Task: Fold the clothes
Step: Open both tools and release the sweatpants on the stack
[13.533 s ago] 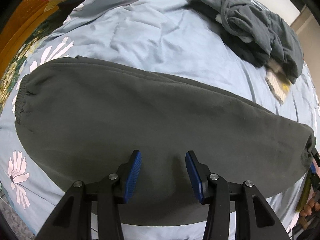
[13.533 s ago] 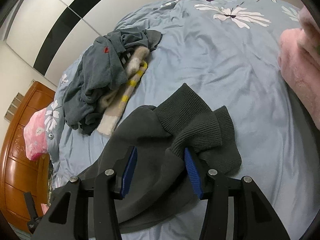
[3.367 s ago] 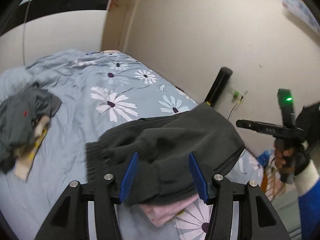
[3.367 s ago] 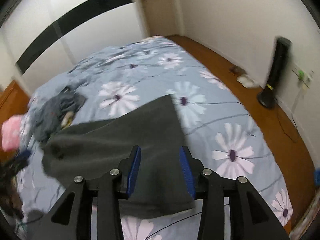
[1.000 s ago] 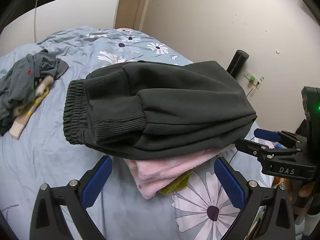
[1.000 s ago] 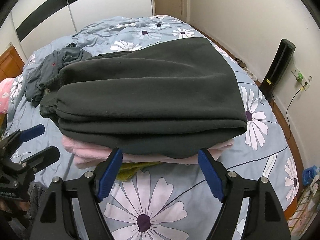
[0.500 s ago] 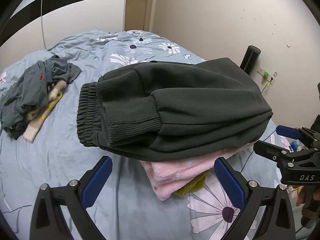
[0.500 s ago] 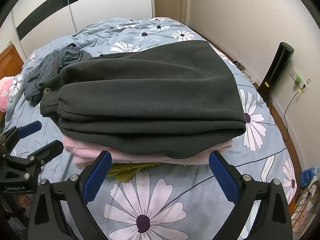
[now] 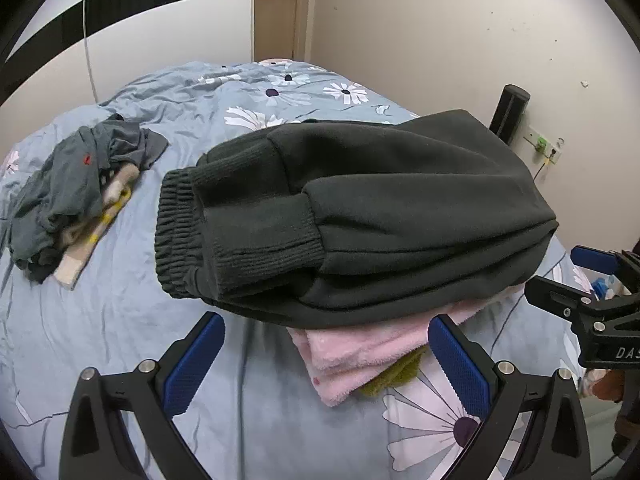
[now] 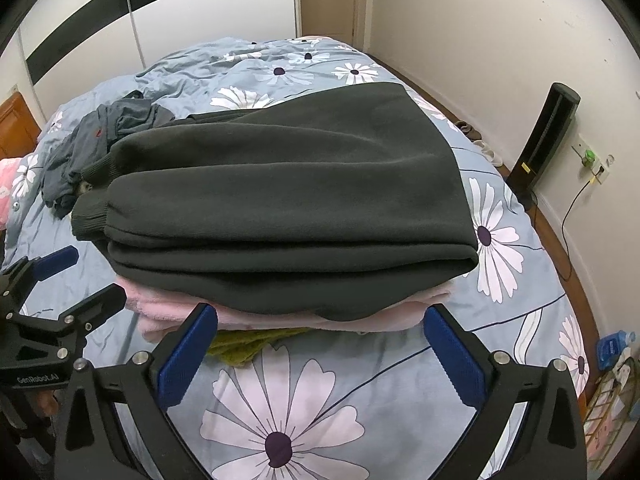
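The folded dark grey sweatpants (image 9: 360, 216) lie on top of a stack, over a folded pink fleece garment (image 9: 360, 352) and an olive-green one (image 9: 396, 376); the sweatpants also show in the right wrist view (image 10: 280, 208). My left gripper (image 9: 326, 360) is wide open and empty, just short of the stack's cuff end. My right gripper (image 10: 320, 356) is wide open and empty, just short of the stack's folded side. Each gripper shows in the other's view, the right one (image 9: 560, 280) and the left one (image 10: 68, 280).
The stack sits on a blue bed cover with daisies (image 10: 280, 420). A heap of unfolded grey and cream clothes (image 9: 76, 184) lies further up the bed. A black tower heater (image 10: 548, 140) stands by the wall on the right. A pink pillow (image 10: 6, 188) is at the left.
Both grippers have let go of the sweatpants, opened wide and drawn back a little from the stack. The sweatpants now rest folded on the pink garment.
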The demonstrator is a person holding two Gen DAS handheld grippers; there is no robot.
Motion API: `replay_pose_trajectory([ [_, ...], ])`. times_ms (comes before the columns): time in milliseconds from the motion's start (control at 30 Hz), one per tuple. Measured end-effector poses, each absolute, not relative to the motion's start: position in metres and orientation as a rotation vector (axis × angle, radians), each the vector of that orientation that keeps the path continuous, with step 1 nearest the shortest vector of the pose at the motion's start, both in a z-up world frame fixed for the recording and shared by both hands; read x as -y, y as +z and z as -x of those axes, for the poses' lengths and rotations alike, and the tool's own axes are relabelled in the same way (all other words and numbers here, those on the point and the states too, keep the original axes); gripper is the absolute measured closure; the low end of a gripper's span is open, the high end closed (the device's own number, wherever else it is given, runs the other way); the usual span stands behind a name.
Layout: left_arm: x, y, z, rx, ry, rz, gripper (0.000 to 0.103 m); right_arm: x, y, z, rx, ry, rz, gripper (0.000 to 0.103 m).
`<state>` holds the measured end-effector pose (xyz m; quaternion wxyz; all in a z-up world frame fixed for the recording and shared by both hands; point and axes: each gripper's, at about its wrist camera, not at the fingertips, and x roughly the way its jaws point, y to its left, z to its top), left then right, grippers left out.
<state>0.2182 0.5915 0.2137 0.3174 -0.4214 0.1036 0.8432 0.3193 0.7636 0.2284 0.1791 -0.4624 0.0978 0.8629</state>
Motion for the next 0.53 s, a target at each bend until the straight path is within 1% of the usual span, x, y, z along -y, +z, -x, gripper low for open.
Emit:
replay_pose_trajectory([
  [300,-0.5952,0.2095,-0.2165,-0.289,2.218,1.13,0.0,-0.7655,0.225,-0.317,-0.287,2.422,1.314,0.0],
  [533,-0.5919,0.2063,-0.2161,-0.253,2.213,1.155,0.0,-0.7656,0.2227,-0.3175,-0.281,2.41,1.331,0.0],
])
